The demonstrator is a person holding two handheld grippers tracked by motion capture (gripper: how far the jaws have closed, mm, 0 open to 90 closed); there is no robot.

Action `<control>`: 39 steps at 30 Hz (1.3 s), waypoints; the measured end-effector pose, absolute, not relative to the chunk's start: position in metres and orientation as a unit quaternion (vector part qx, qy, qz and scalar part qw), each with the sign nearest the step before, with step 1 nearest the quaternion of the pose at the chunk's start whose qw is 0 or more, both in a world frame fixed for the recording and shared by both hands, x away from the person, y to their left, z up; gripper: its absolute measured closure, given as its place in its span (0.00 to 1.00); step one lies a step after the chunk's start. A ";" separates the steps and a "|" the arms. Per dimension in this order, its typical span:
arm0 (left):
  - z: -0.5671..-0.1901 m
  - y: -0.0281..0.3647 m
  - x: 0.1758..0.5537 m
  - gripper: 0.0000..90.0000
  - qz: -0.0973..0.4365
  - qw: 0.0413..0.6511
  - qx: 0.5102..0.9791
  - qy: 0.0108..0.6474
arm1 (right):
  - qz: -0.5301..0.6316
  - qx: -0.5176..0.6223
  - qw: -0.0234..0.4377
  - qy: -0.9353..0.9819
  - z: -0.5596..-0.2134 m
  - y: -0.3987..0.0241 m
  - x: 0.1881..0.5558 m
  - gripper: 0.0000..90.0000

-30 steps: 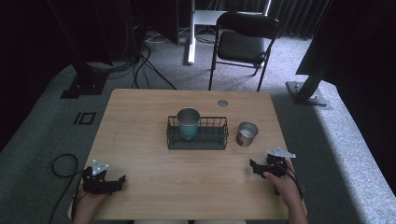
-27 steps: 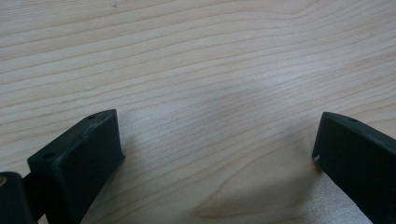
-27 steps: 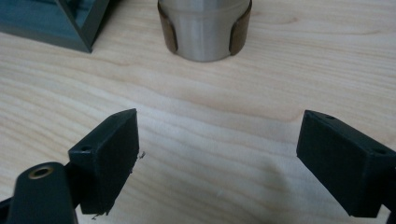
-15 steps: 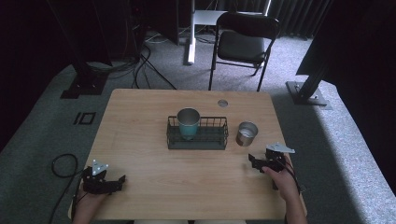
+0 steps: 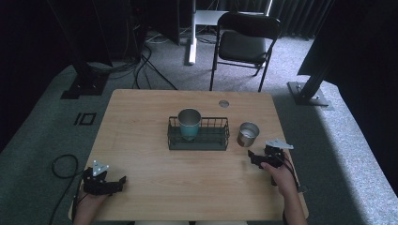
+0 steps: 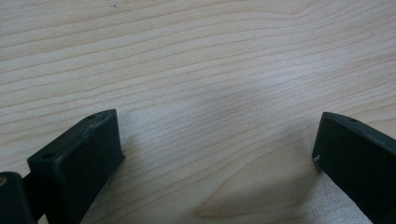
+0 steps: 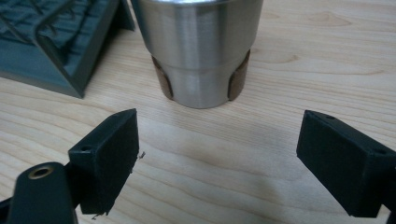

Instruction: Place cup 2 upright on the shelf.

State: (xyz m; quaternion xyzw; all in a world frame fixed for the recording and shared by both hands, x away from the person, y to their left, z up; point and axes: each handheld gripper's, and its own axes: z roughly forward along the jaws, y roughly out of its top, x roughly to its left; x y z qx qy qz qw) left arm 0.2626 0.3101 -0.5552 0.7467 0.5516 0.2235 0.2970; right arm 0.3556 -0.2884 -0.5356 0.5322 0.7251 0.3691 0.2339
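While the right gripper (image 7: 217, 154) points at it with jaws spread wide, the steel cup (image 7: 198, 46) stands upright on the table (image 5: 141, 122), just ahead of the jaws and untouched. It is a short, shiny tumbler that narrows toward the base, with brown patches low on its sides. Just beside it sits a dark wire basket (image 5: 199, 136) holding a taller teal cup (image 5: 189, 124), upright at the basket's left end. At the near left corner, the left gripper (image 6: 217, 144) rests wide apart over bare wood.
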 end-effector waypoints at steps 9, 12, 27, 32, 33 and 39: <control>-0.555 0.310 0.263 0.02 0.223 0.297 0.746 0.552 | 0.386 0.530 0.233 0.718 -0.528 -0.282 0.366 0.14; -0.555 0.310 0.263 0.02 0.223 0.297 0.747 0.552 | 0.389 0.529 0.235 0.716 -0.526 -0.280 0.369 0.14; -0.555 0.310 0.263 0.02 0.223 0.297 0.747 0.552 | 0.399 0.529 0.246 0.707 -0.523 -0.274 0.381 0.14; -0.555 0.310 0.263 0.02 0.223 0.297 0.746 0.552 | 0.405 0.524 0.251 0.706 -0.523 -0.270 0.384 0.14; -0.555 0.310 0.263 0.02 0.223 0.297 0.746 0.552 | 0.408 0.523 0.252 0.705 -0.523 -0.270 0.385 0.14; -0.555 0.310 0.263 0.02 0.223 0.297 0.746 0.552 | 0.417 0.525 0.261 0.695 -0.524 -0.266 0.392 0.14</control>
